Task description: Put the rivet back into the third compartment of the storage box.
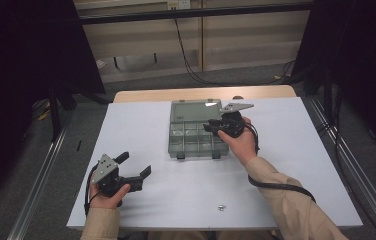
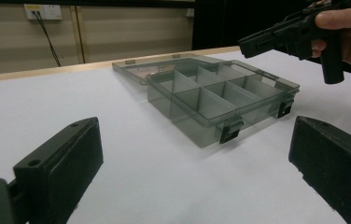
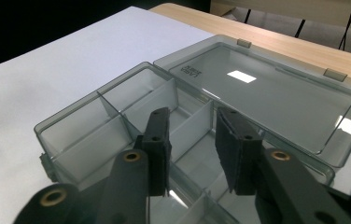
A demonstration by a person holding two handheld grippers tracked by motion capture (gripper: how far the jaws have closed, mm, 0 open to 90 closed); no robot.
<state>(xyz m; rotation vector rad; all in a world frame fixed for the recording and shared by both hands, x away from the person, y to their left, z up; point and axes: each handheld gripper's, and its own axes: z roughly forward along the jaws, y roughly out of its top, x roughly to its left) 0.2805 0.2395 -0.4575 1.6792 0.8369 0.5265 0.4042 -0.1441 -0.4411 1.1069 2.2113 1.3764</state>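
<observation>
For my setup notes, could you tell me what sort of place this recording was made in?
Probably a lab recording station: a white-topped table flanked by metal rails, dark curtains on both sides, and cables running to a wall socket.

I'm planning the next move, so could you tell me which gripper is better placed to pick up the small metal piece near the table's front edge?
Probably the left gripper: open, low, nearer the small metal piece; the right gripper is over the open organiser box.

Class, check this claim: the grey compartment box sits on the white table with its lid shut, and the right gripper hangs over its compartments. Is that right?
Not quite. The box has its lid open, folded back flat behind the compartments, as the right gripper view shows. The rest holds: it sits on the white table, and the right gripper hangs over its compartments.
</observation>
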